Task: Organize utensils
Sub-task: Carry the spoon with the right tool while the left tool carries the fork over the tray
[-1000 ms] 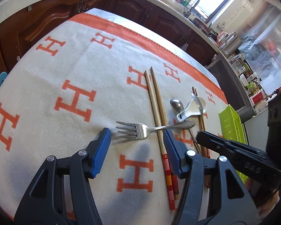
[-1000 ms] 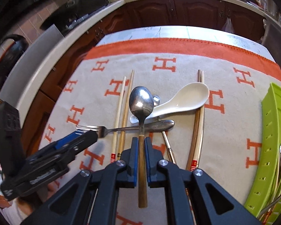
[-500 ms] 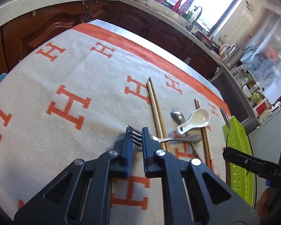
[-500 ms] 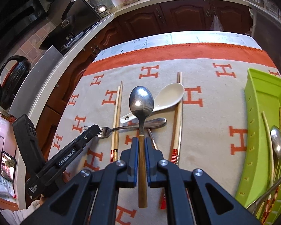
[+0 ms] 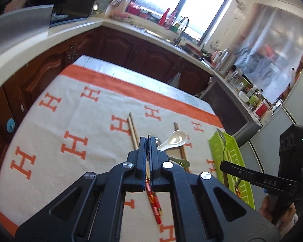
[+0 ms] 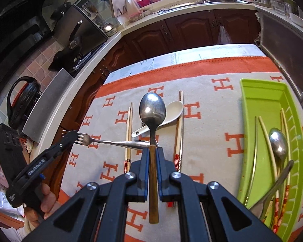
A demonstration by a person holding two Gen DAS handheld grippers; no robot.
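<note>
Two utensils held aloft: fork (image 6: 95, 140) pinched at tines by left gripper (image 6: 70, 136), frame left; wood-handled spoon (image 6: 152, 125) clamped mid-handle by right gripper (image 6: 153, 153), centre. Stiff, light, slippery metal. Below: chopsticks (image 6: 128, 139), ceramic spoon (image 6: 161, 119). Green tray (image 6: 260, 104) far right, partly filled.

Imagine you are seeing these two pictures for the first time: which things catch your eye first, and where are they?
The big metal spoon stands out, clamped by its wooden handle in the right hand-held gripper above the orange-H cloth. At left, the left hand-held gripper holds a fork by its tines, clear of the cloth. At right sits the bright green tray, already holding chopsticks and a spoon.
</note>
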